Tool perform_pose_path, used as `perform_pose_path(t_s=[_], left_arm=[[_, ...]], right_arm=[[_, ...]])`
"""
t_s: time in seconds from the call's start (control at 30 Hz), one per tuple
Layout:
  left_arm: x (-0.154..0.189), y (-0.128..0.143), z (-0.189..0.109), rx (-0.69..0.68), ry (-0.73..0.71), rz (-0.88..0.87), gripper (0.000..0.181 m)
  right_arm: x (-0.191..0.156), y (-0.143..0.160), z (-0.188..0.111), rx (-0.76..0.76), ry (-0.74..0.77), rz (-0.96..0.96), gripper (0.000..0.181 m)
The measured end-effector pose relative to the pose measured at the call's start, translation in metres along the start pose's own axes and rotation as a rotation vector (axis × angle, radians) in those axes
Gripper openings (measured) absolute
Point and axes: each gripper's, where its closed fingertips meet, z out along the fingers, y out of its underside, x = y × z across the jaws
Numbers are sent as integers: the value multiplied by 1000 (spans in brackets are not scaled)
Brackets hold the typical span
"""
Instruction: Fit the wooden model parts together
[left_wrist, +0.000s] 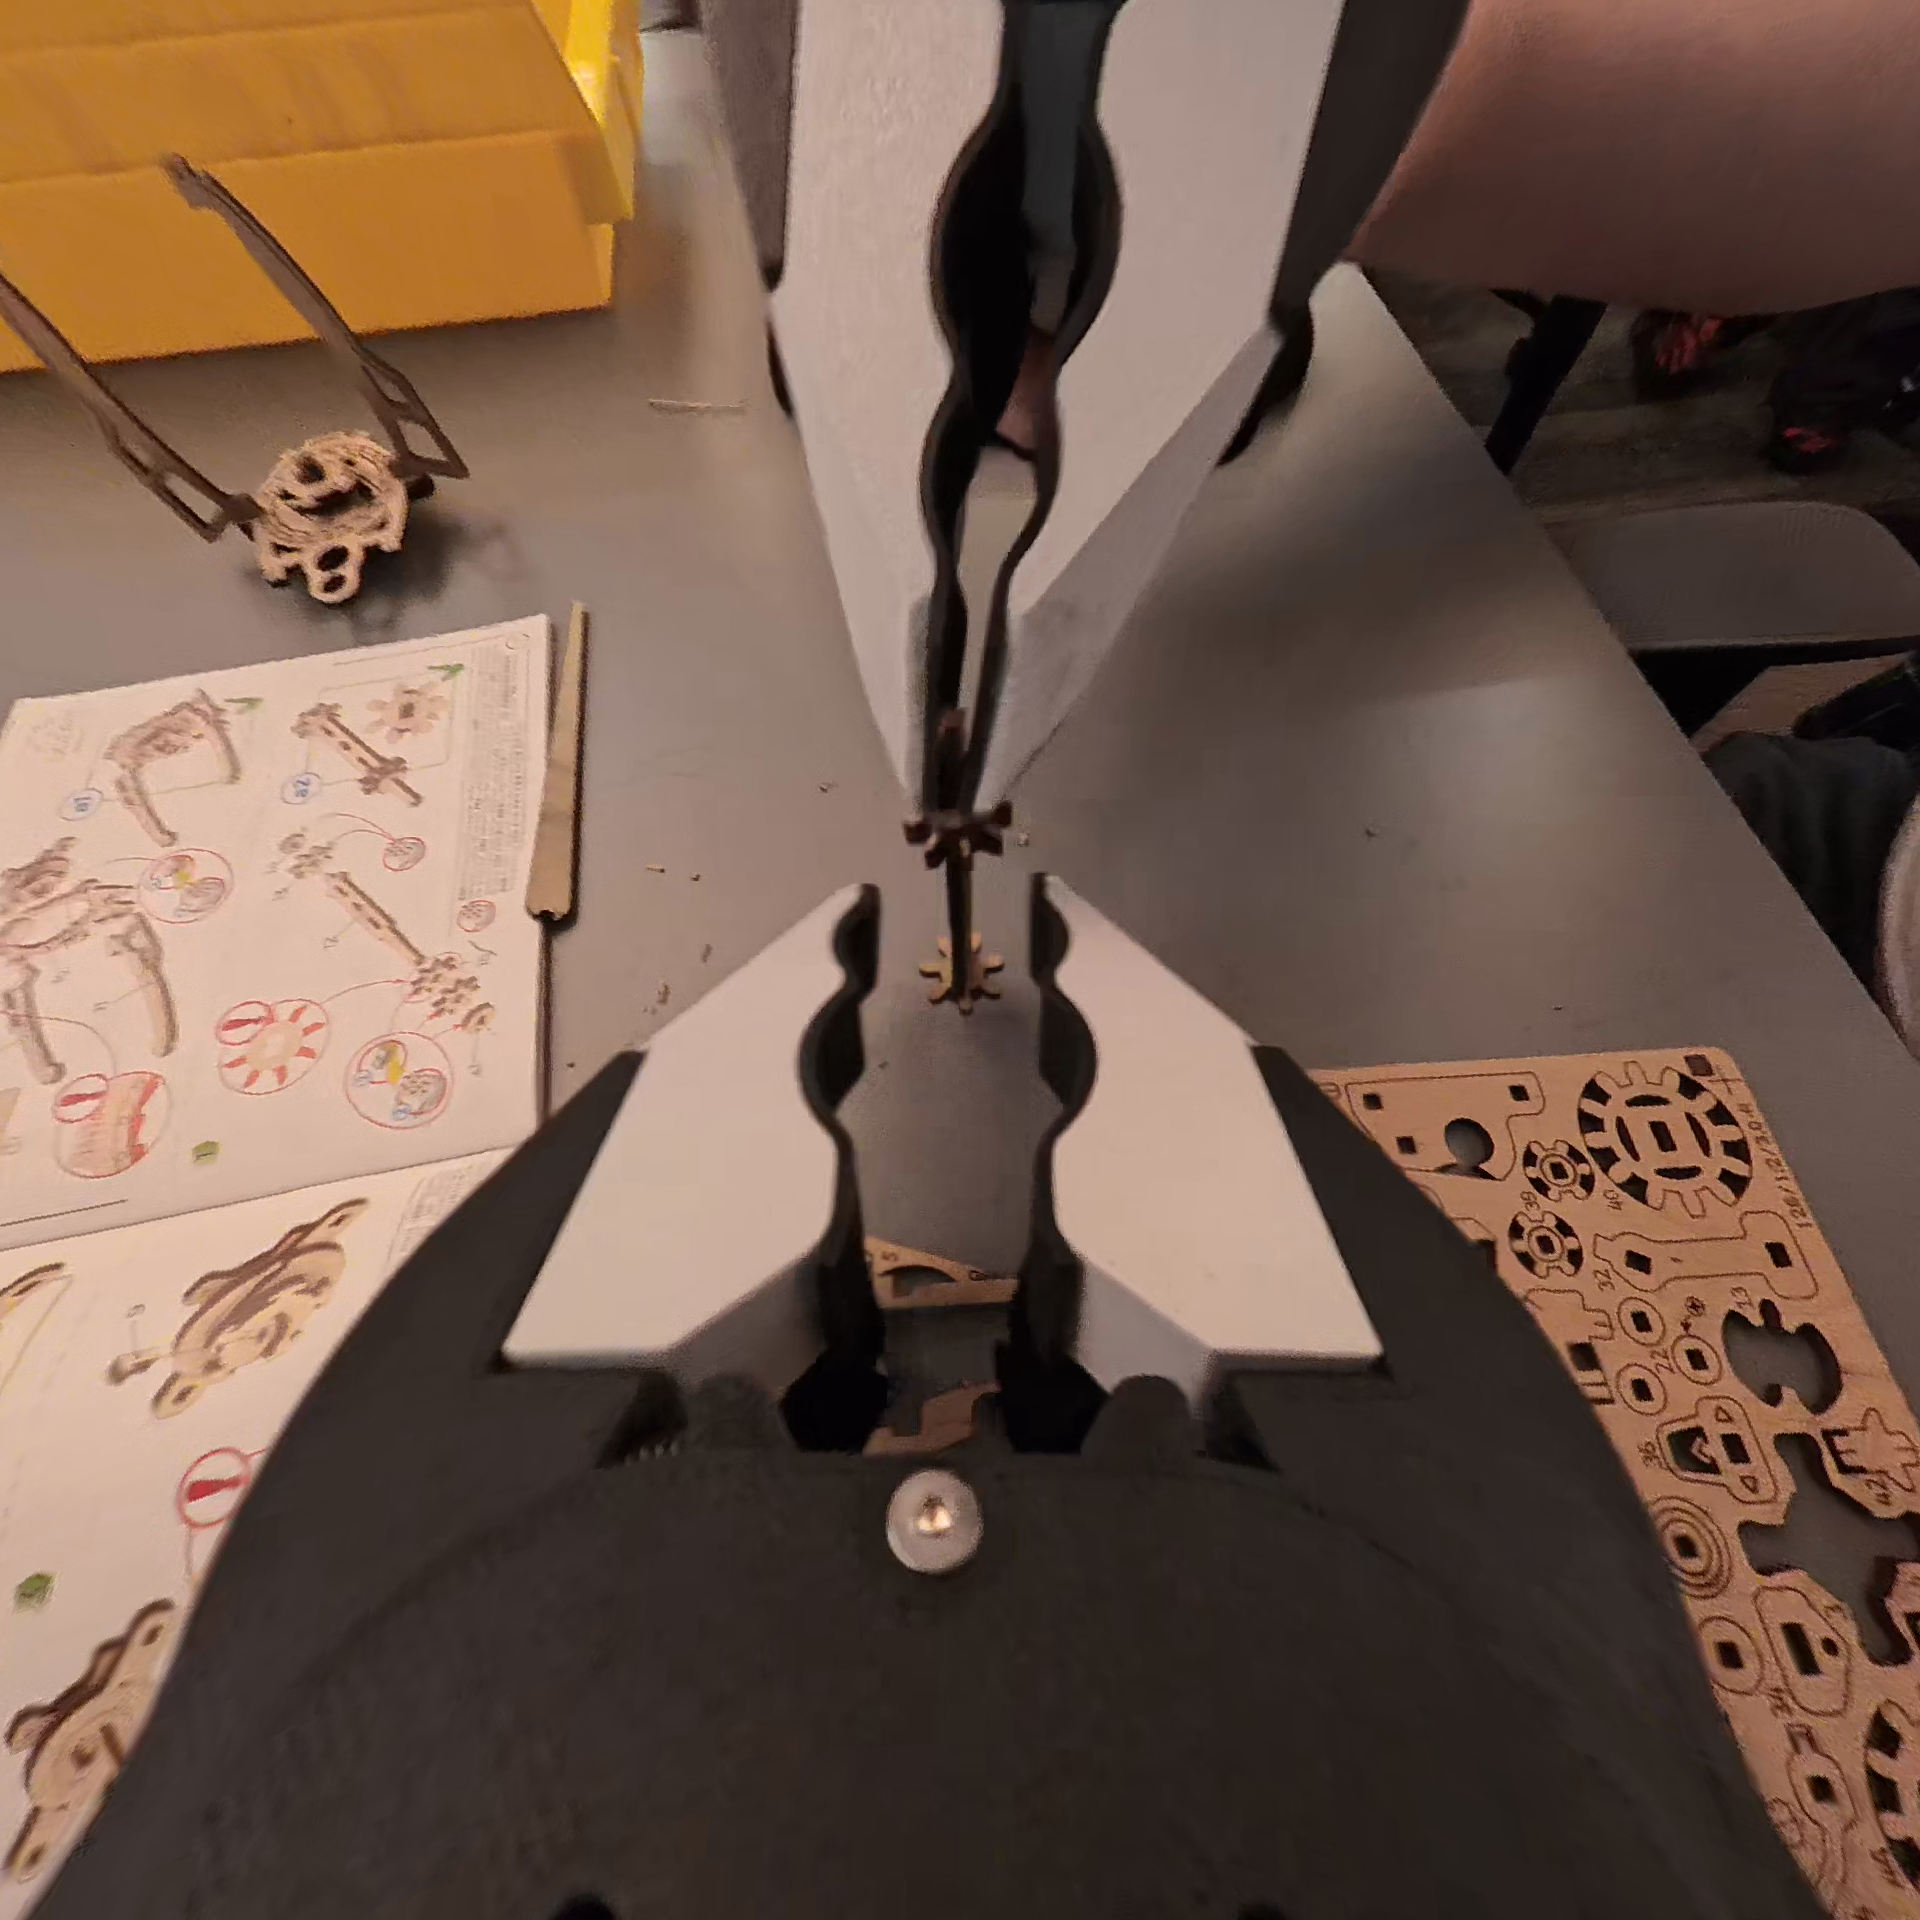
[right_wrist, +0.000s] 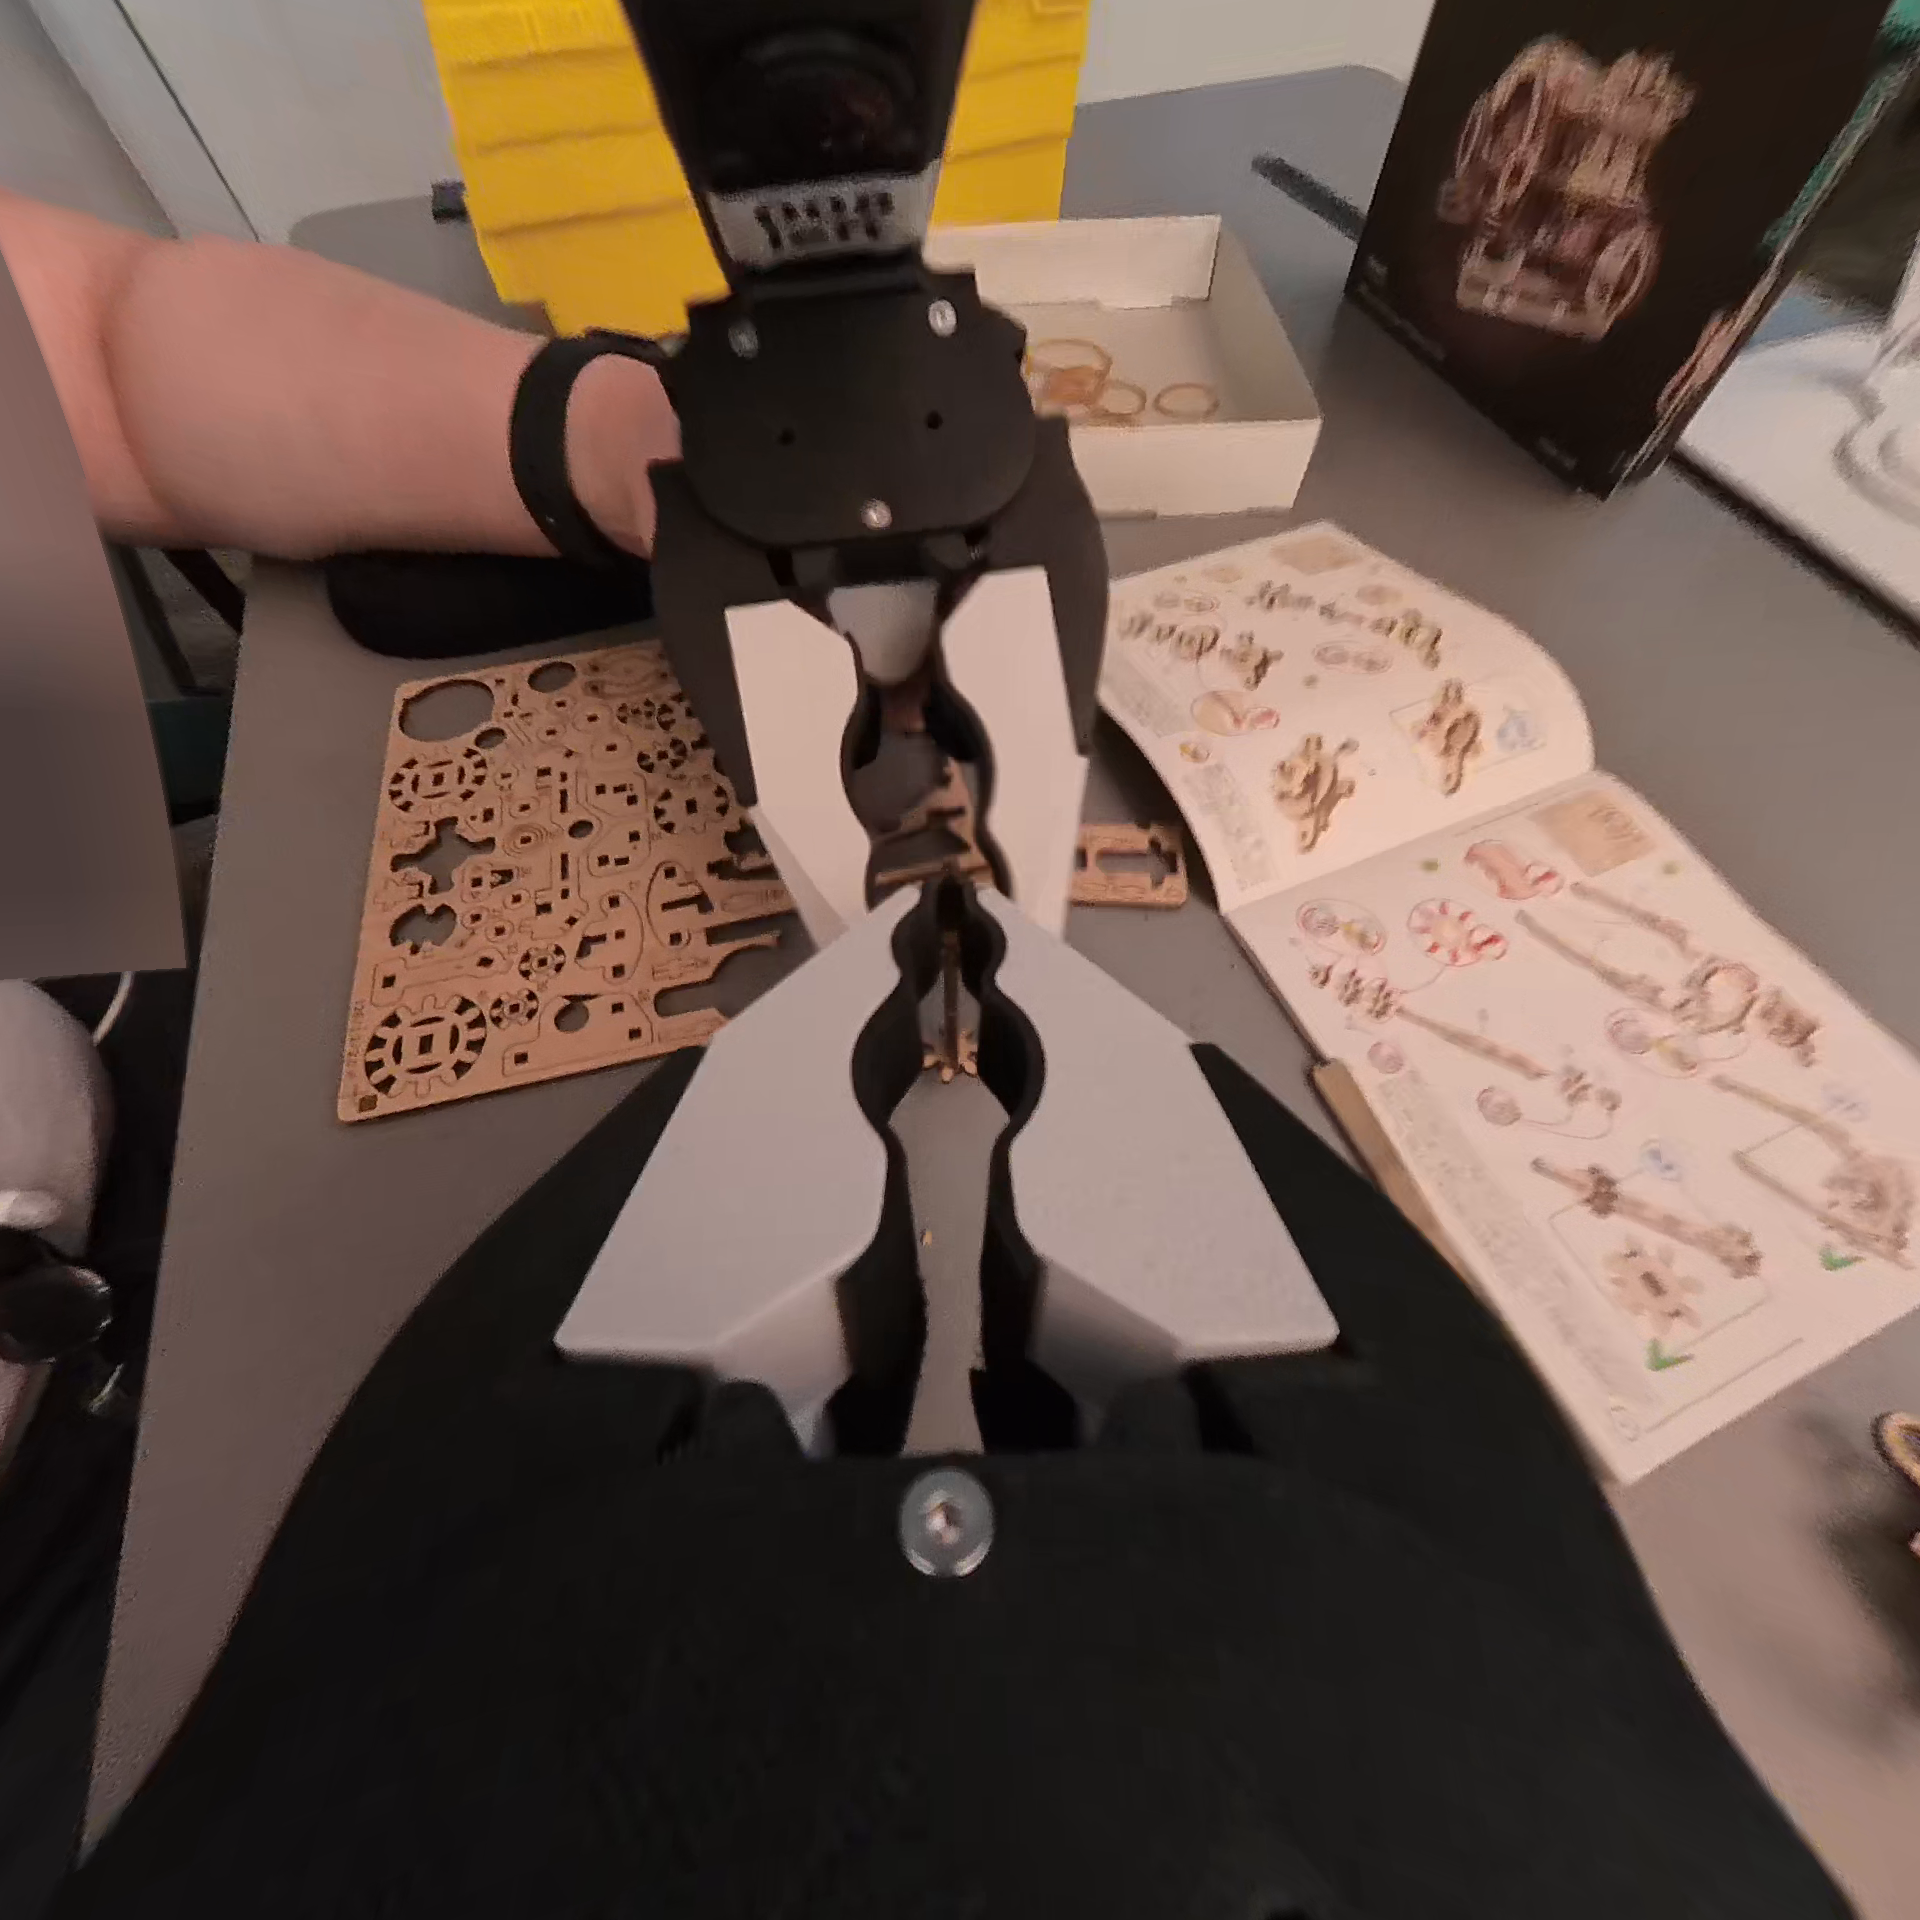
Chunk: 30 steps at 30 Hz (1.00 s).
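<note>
A thin wooden axle (left_wrist: 958, 904) with a small gear (left_wrist: 962, 971) at its near end and a cross-shaped piece (left_wrist: 956, 831) farther up hangs above the grey table (left_wrist: 1299, 779). My right gripper (left_wrist: 956, 816) comes in from the top of the left wrist view and is shut on the axle's far end. My left gripper (left_wrist: 951, 888) is open, its fingertips on either side of the gear end without touching it. In the right wrist view my right gripper (right_wrist: 945, 904) pinches the axle (right_wrist: 948, 997), with a gear (right_wrist: 948, 1060) between its fingers. The left gripper (right_wrist: 935, 883) faces it, open.
A laser-cut wooden parts sheet (left_wrist: 1662, 1351) lies at the right and an open instruction booklet (left_wrist: 260, 883) at the left. A part-built model (left_wrist: 312, 509), a wooden stick (left_wrist: 561, 769) and a yellow bin (left_wrist: 312, 156) lie beyond. A white tray (right_wrist: 1174, 447), a black box (right_wrist: 1558, 239) and a person's arm (right_wrist: 312, 395) show too.
</note>
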Motion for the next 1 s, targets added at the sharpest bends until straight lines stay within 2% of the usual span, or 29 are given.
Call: perform_pose_path(t_s=[0.07, 0.17, 0.23, 0.3, 0.37, 0.4, 0.43, 0.5, 0.57, 0.63, 0.7, 0.73, 0.8, 0.87, 0.93, 1.0], left_arm=[[0, -6, -4, 40, 9, -4, 29], [0, -7, -8, 51, 30, -5, 28], [1, -4, -8, 39, 42, 2, 28], [1, -5, -9, 46, 43, 3, 27], [-1, -8, -11, 67, 36, -7, 27], [-3, -10, -13, 83, 31, -19, 27], [-6, -13, -15, 101, 27, -34, 25], [-10, -18, -19, 140, 20, -62, 22], [-16, -25, -25, 185, -1, -81, 19], [-18, -29, -30, 219, 0, -101, 18], [-20, -31, -32, 236, -1, -116, 18], [-20, -31, -32, 238, 2, -119, 18], [-20, -32, -32, 242, -3, -119, 18], [-20, -31, -32, 242, -6, -115, 18], [-19, -32, -32, 241, -2, -114, 18], [-19, -32, -32, 240, -3, -111, 18]], right_arm=[[1, -15, -9, 53, 28, -31, 1], [12, 8, -5, -41, 50, 8, 1], [9, 4, -6, -25, 23, 49, 1], [11, -6, -10, -12, 69, -14, 1], [14, 12, -3, -83, 63, -15, 6], [13, 7, -3, -35, 46, 14, 1], [14, 7, -6, -49, 52, 9, 1], [17, -8, -13, 38, 102, -43, 1], [17, 9, -6, -7, 84, -14, 1], [17, 3, -10, 4, 85, 3, 1], [18, -6, -12, 36, 130, -70, 0], [21, 9, -6, -47, 131, -67, 1], [19, 9, -3, -40, 91, -11, 1], [20, -2, -8, -1, 133, -70, 1], [19, 11, -2, -25, 98, -39, 1], [18, 5, -8, -5, 90, -14, 1]])
